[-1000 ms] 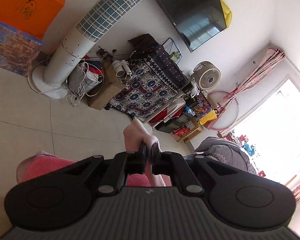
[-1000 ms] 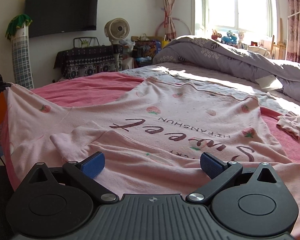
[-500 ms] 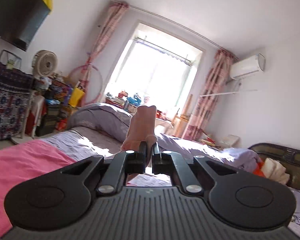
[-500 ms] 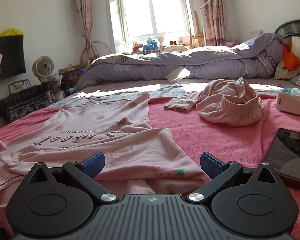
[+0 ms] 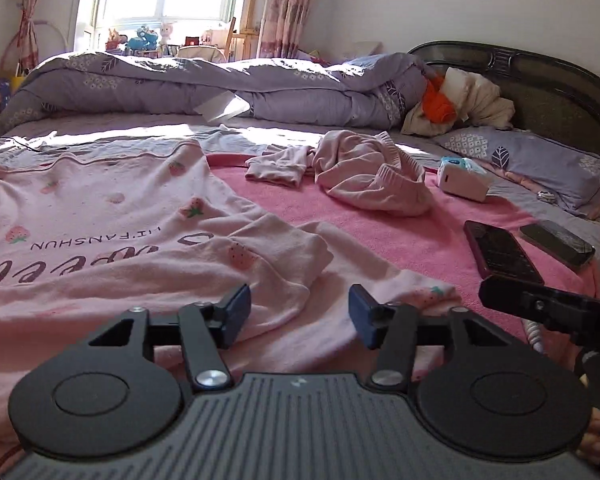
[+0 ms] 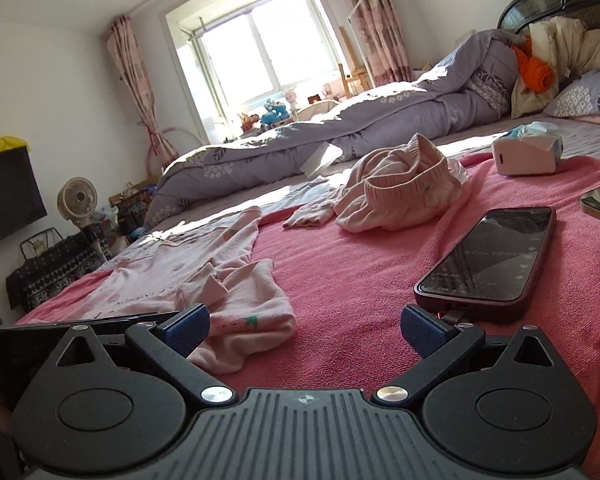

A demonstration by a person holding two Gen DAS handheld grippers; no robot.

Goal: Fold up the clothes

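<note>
Pink strawberry-print top (image 5: pixel 112 220) lies spread on the pink blanket (image 5: pixel 380 236) that covers the near part of the bed, print side up, lettering readable upside down. One sleeve (image 5: pixel 284 256) is now laid in over the body of the top, bunched, not flat; its cuff end sits on the side of the top nearest the dark-red phone (image 5: pixel 500 252).

Change against half a second back: left gripper (image 5: pixel 298 312) was pinched on a strip of pink cloth held up in the air; now its fingers stand apart with nothing between them, hovering low over the folded-in sleeve. So the sleeve has been carried across and let go. Right gripper (image 6: pixel 304 326) is likewise spread wide and empty, just off the top's edge on the phone side, over bare blanket; it has swung away from the top toward the phone.

Judgement: first sleeve fold is placed but rumpled. Smoothing it, or taking the opposite sleeve, looks like the next step. Main fold of the body not yet done.

Around the top: a second pink garment (image 5: pixel 372 180) lies crumpled beyond it, toward the purple quilt (image 5: pixel 220 88); unfolded. Small white box (image 5: pixel 462 178) sits past that garment. A second phone (image 5: pixel 556 240) lies just beside the first. Risk: the phone is close to the right gripper's fingers (image 6: pixel 424 330).
</note>
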